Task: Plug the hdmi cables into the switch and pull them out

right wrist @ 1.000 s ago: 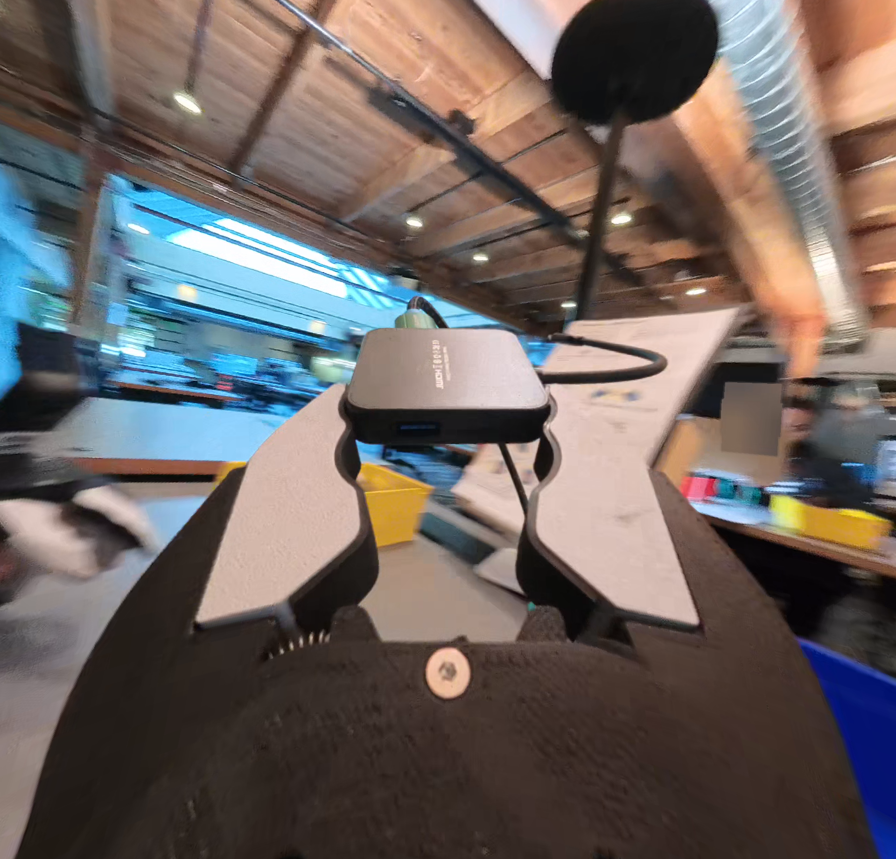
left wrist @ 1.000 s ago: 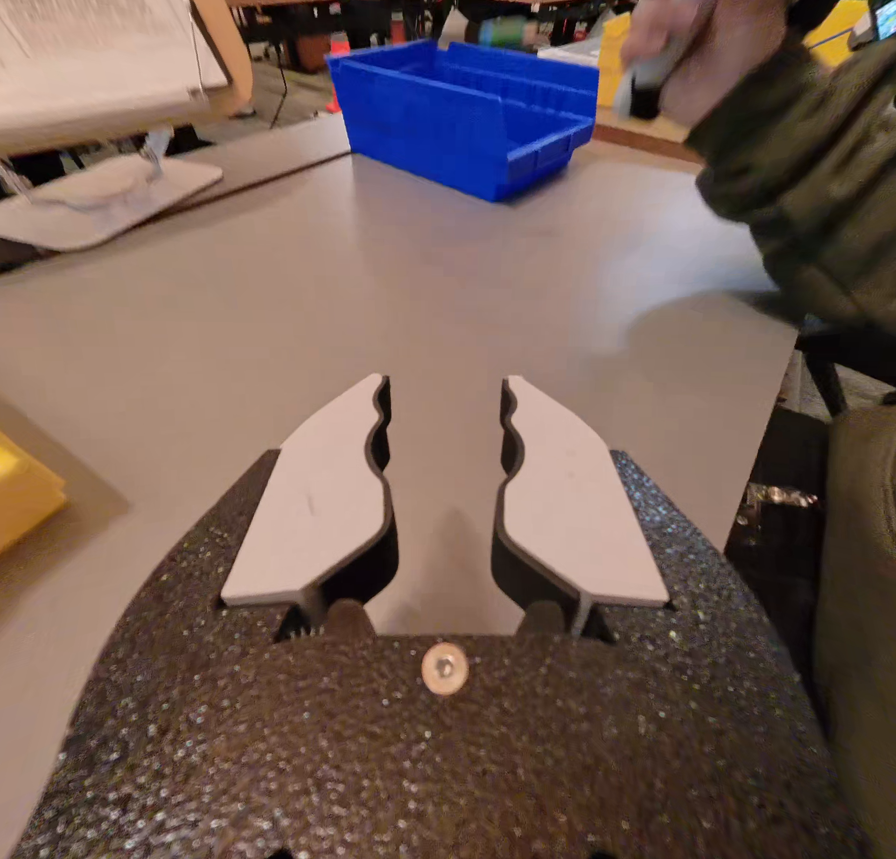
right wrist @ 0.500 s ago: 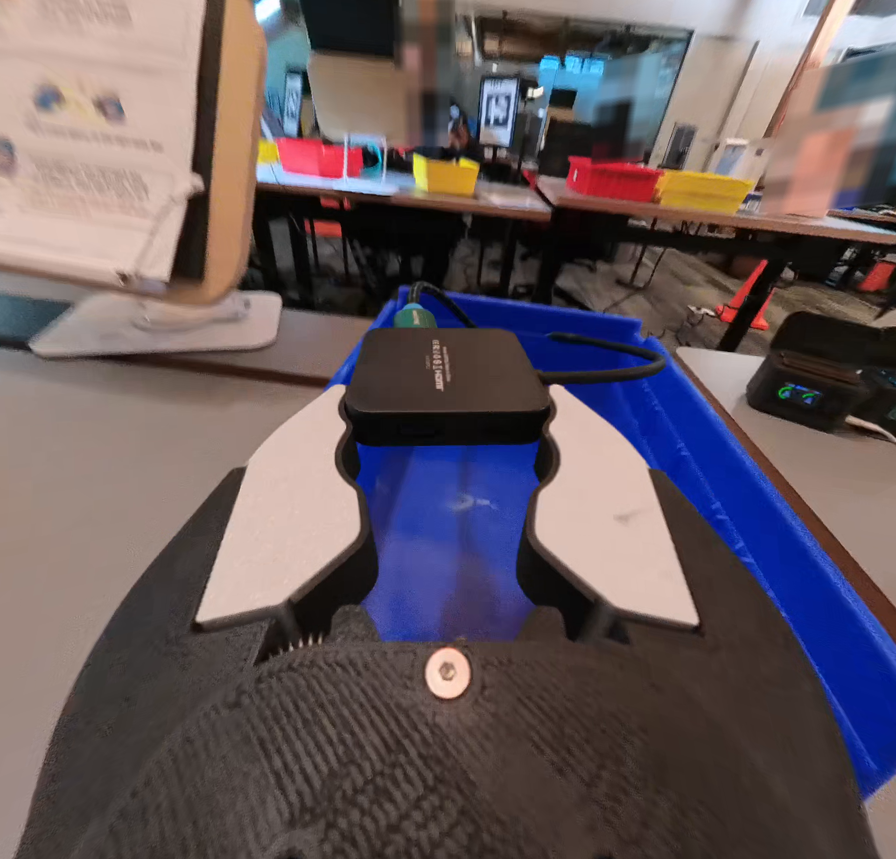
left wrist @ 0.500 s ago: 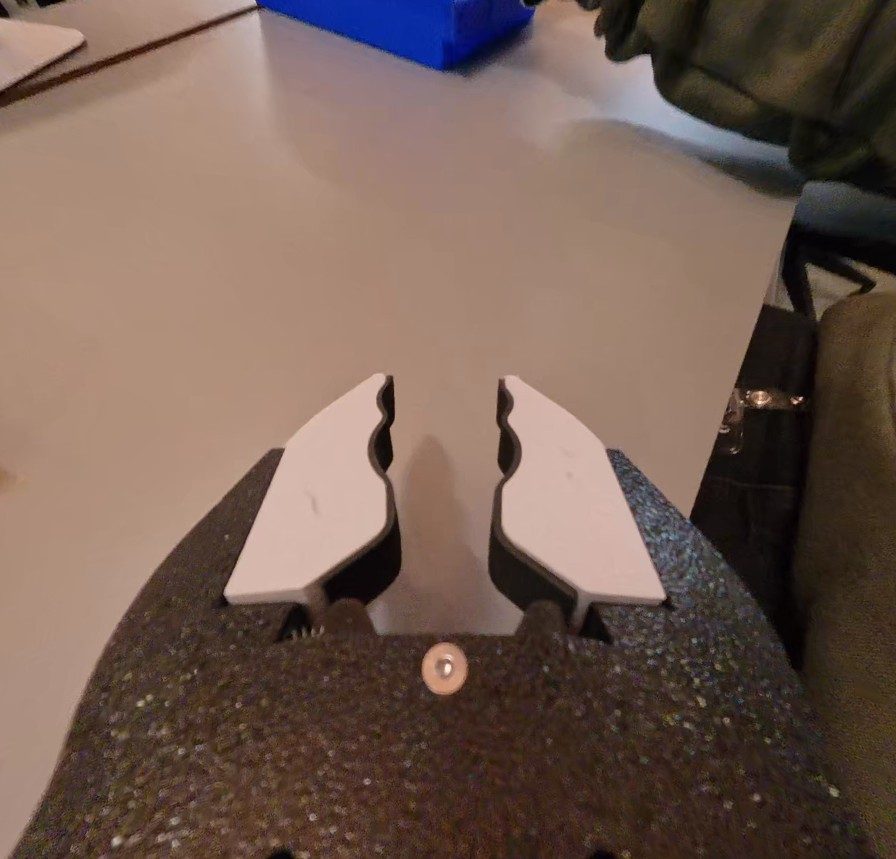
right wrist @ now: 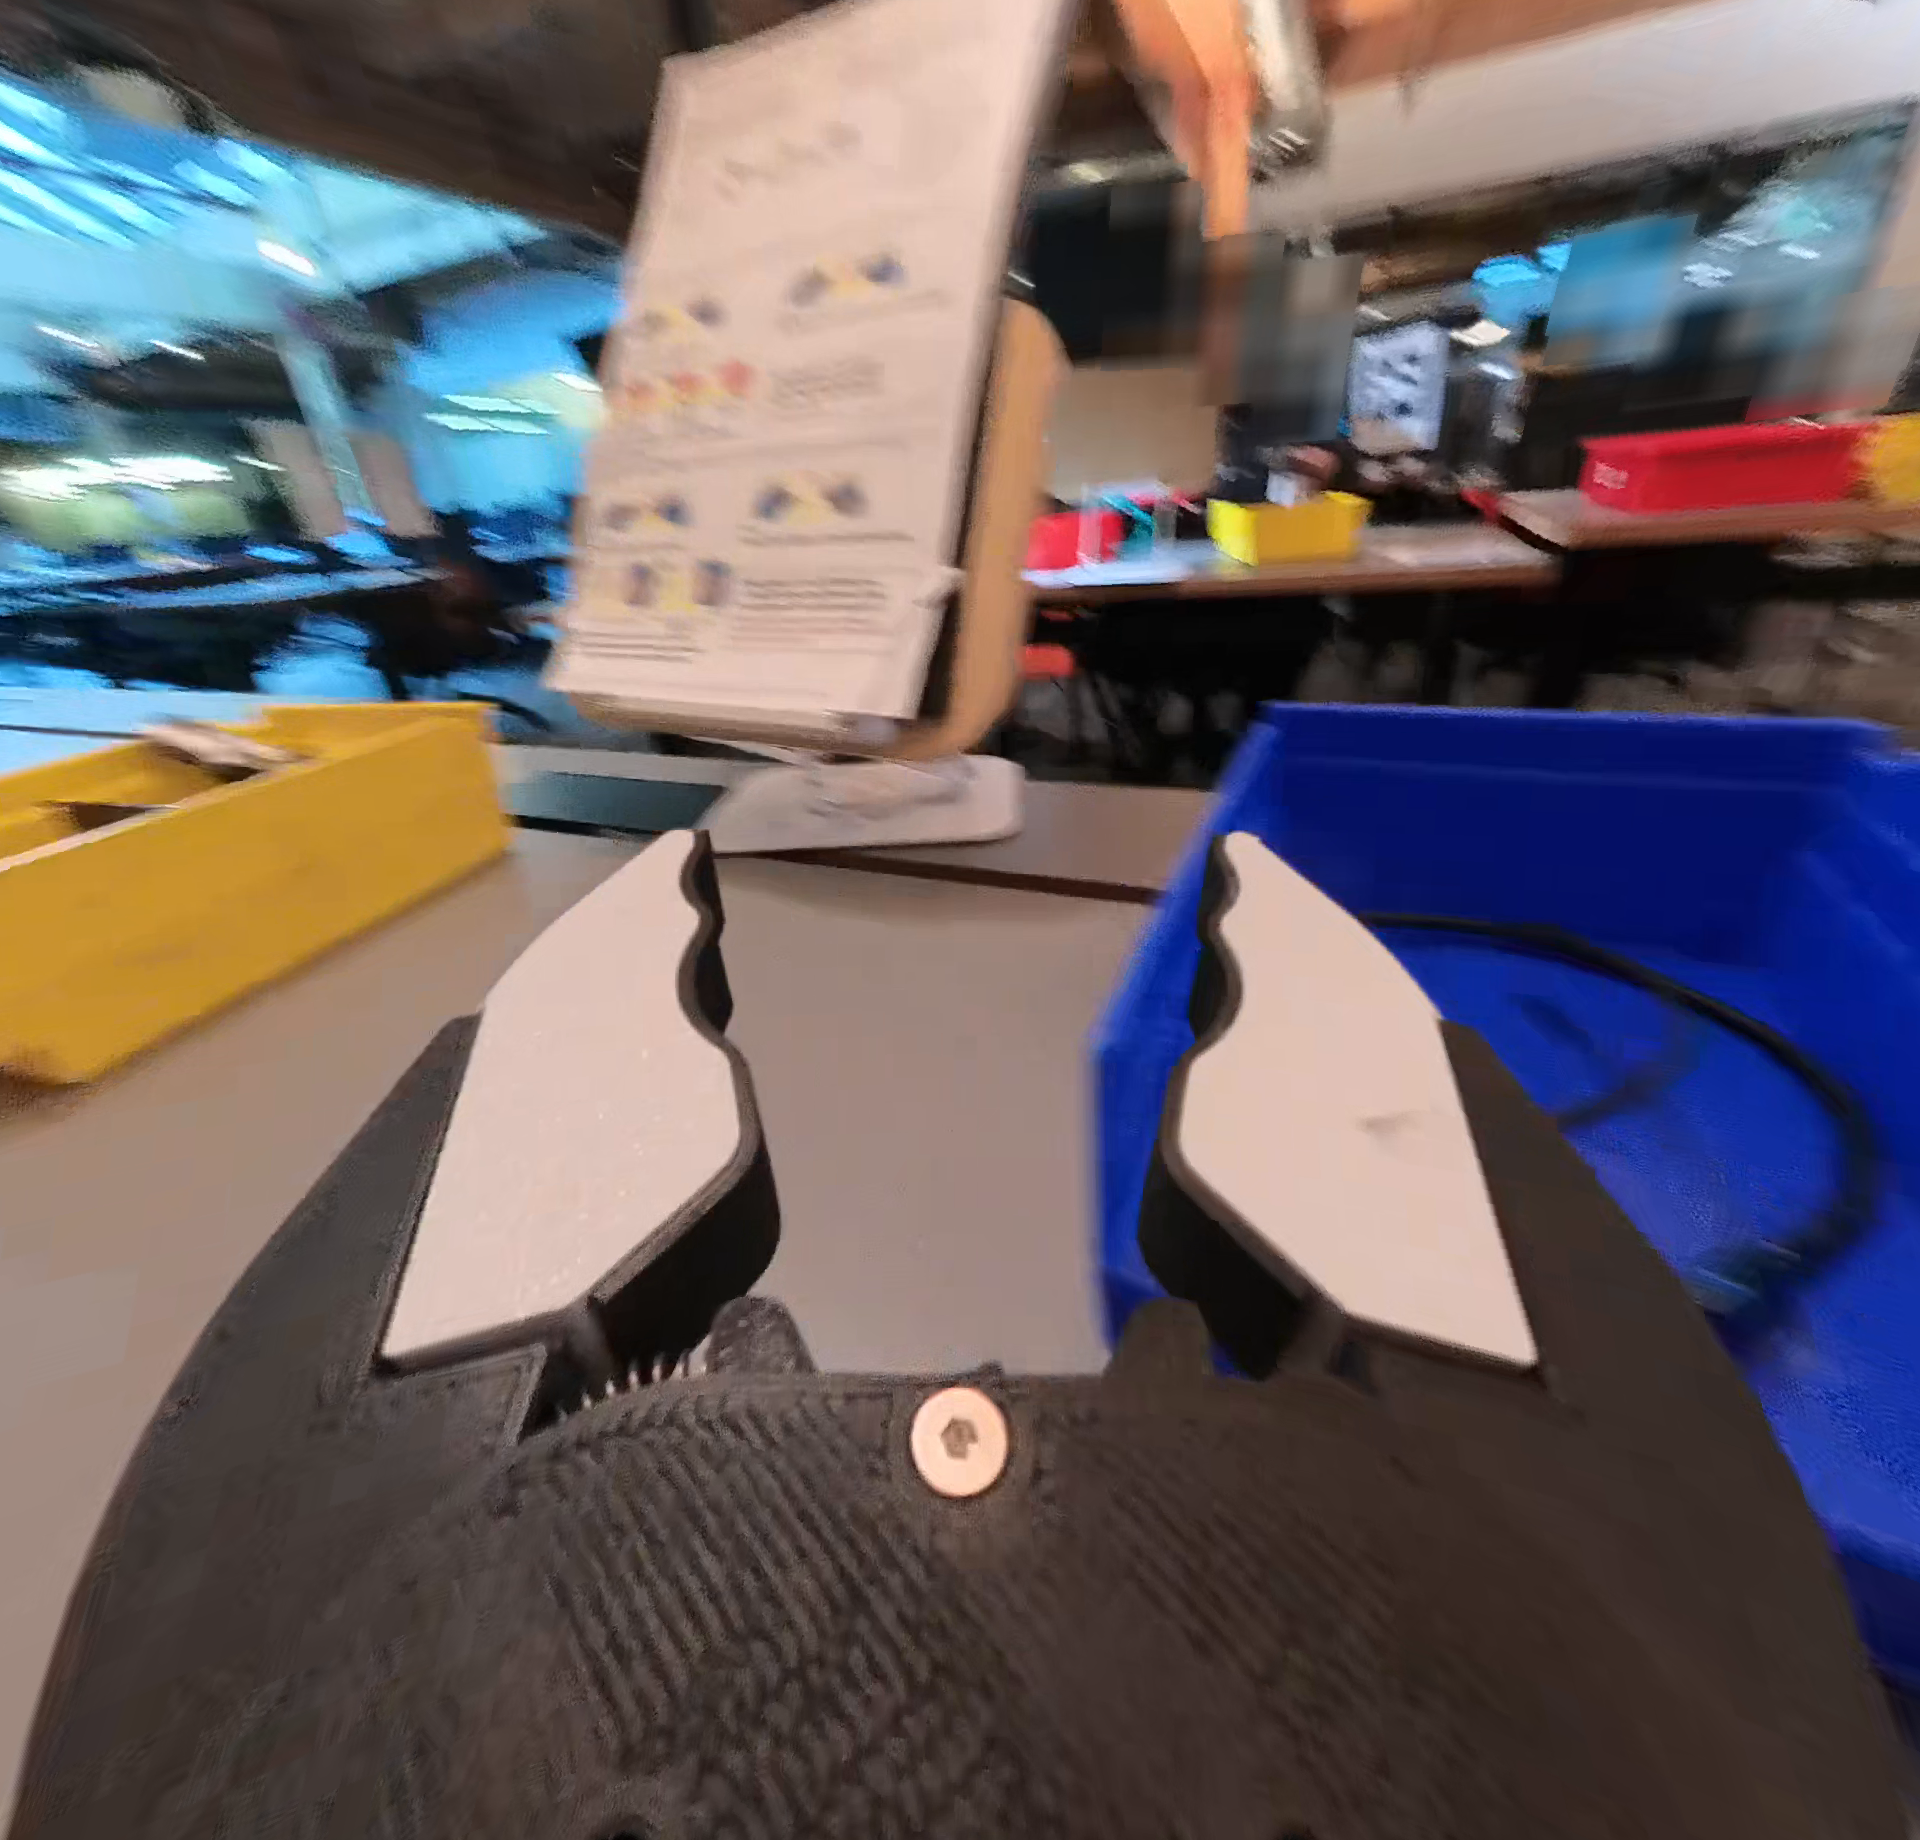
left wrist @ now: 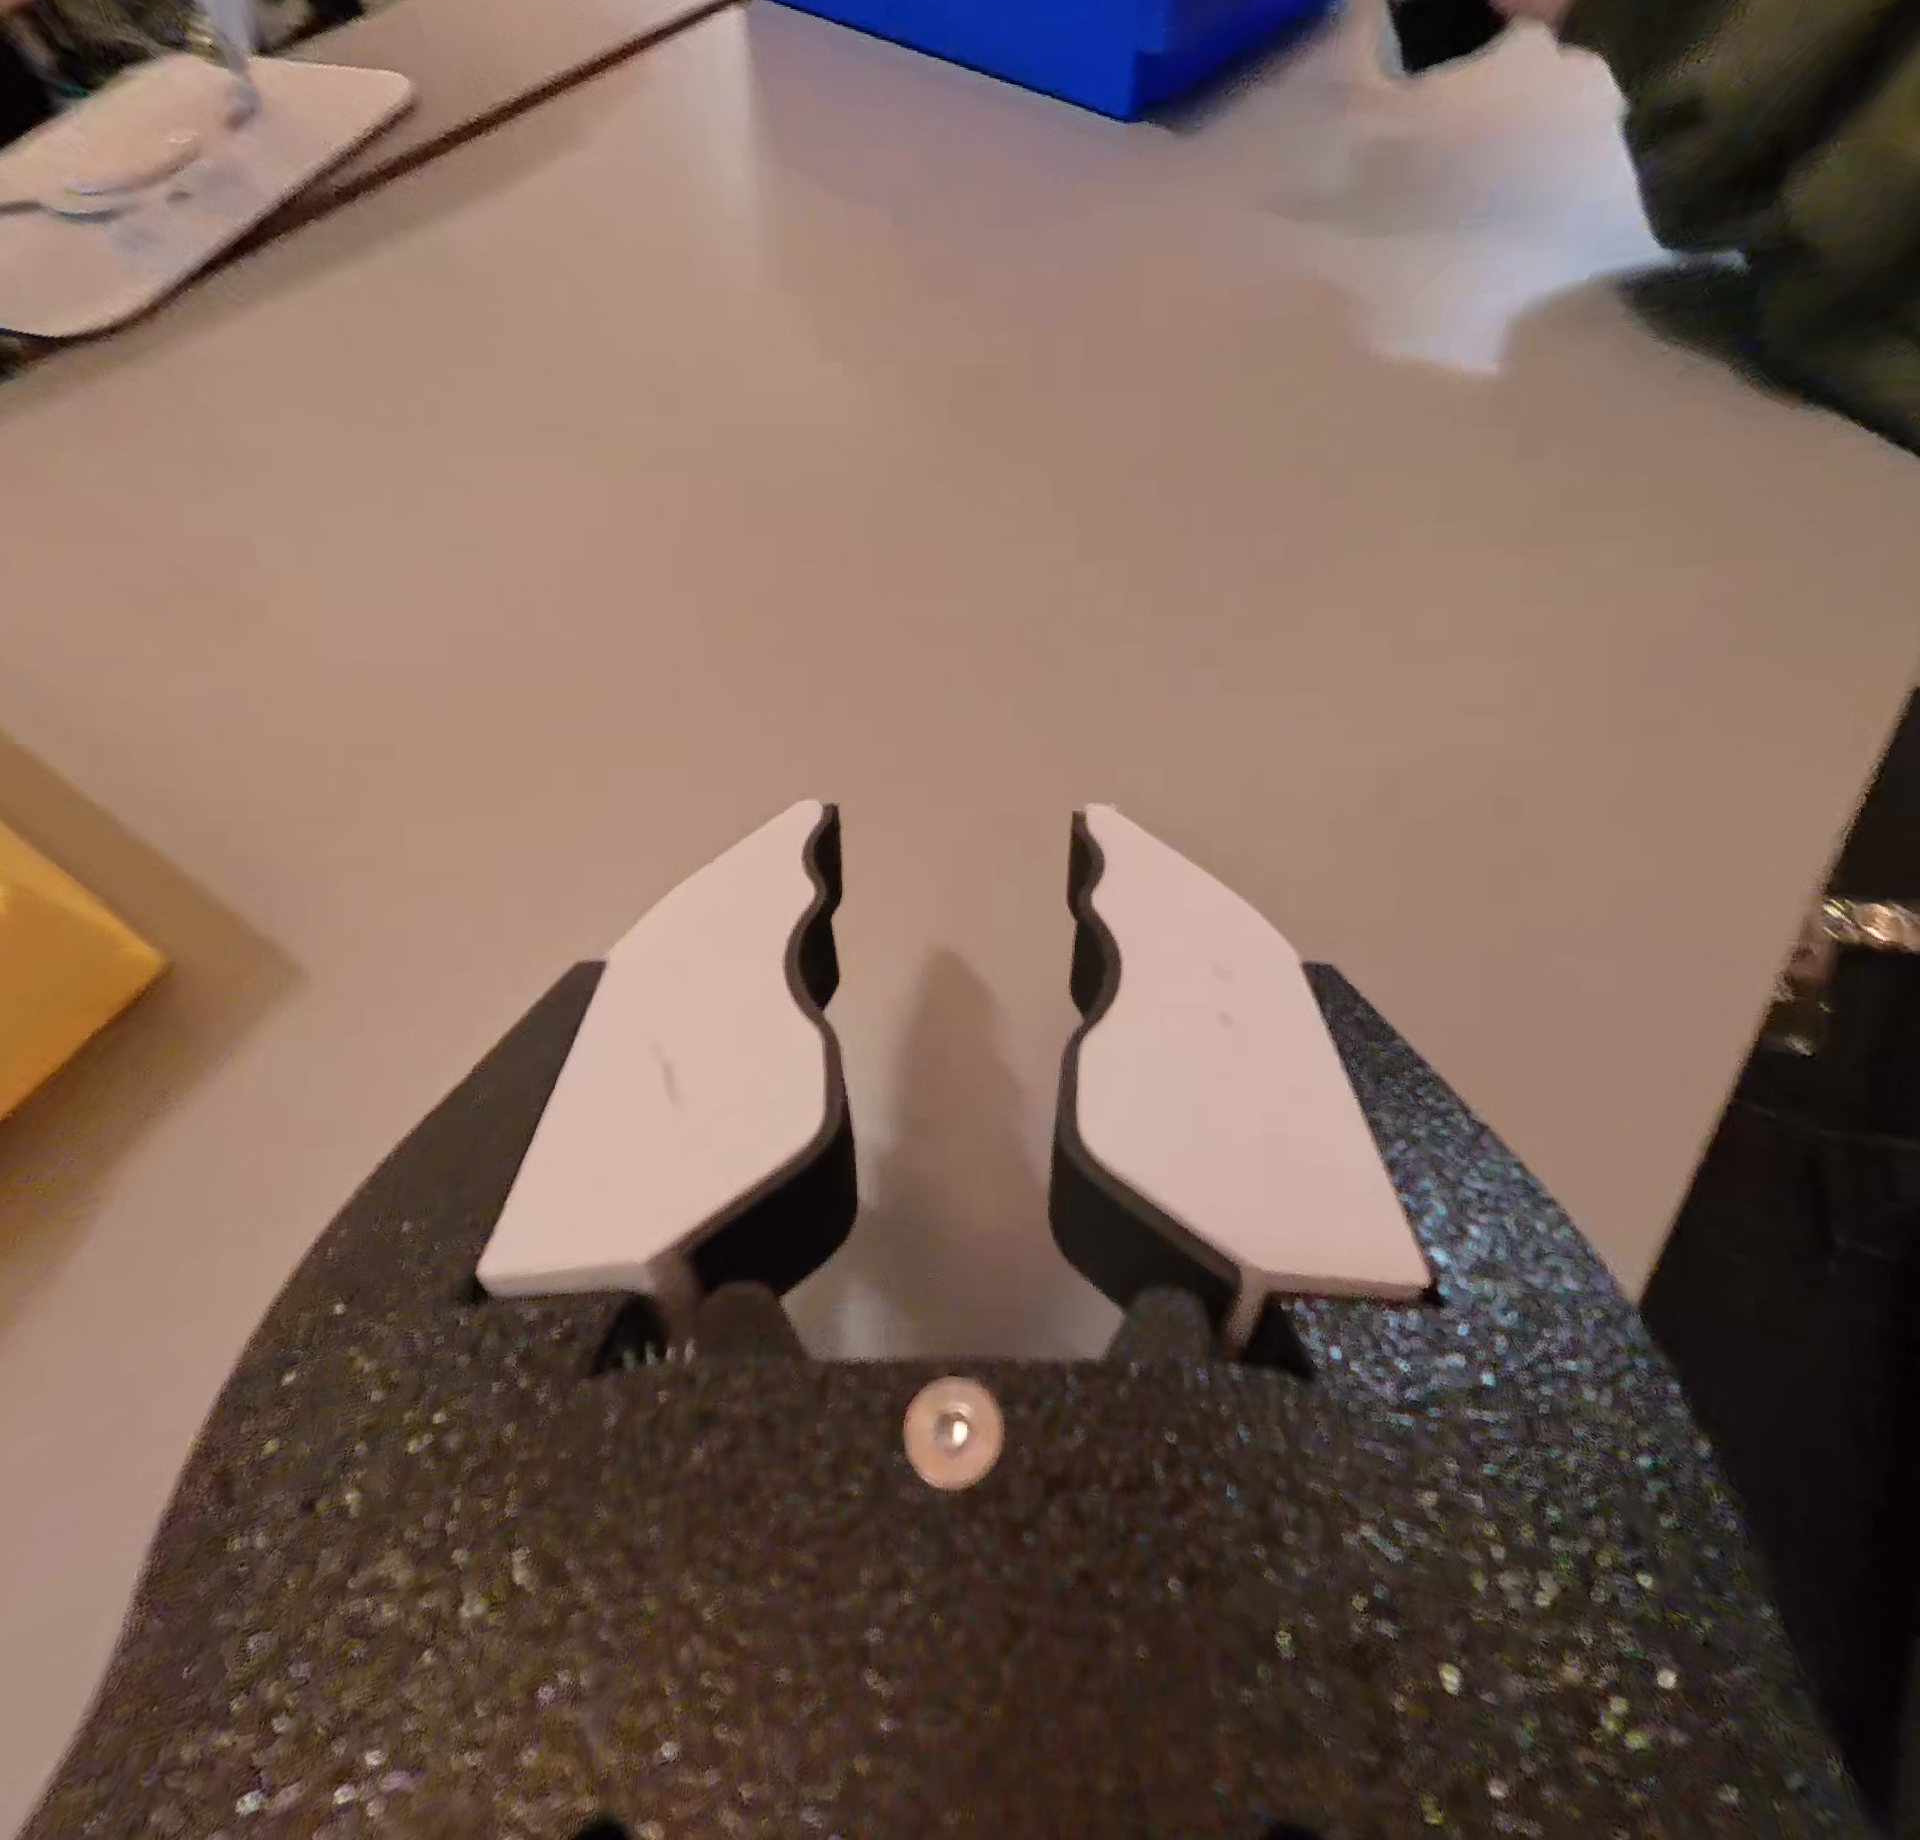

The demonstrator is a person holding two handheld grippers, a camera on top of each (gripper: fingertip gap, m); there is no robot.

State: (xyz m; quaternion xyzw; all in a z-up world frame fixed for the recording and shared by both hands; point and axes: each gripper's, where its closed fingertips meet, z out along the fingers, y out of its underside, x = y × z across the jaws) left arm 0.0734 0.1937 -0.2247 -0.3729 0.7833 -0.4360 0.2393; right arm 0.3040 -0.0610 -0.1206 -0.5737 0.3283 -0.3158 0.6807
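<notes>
Both claws are empty and spread. The left claw (left wrist: 954, 834) hangs low over bare grey counter (left wrist: 727, 460) toward its right edge, with nothing between its fingers. The right claw (right wrist: 961, 855) is spread wider, beside the left wall of the blue bin (right wrist: 1558, 803) at the counter's far side. A black cable (right wrist: 1766, 1052) curls on the bin floor; the switch itself cannot be made out in the blur, though it probably lies in there with its lead. No HDMI plug shows in either view.

Risks, as a judgement: the right view is heavily smeared, so the claw is swinging fast close to the bin wall and could clip it and shove the bin. With the switch loose in the bin, its lead could snag a finger and get dragged out. The yellow bin (right wrist: 239, 876) at the left edge is another thing to knock.

Half a second ago the right claw pinched the black switch over the bin's open middle; now it has let go and swung left. The left claw has barely shifted, its gap unchanged.
</notes>
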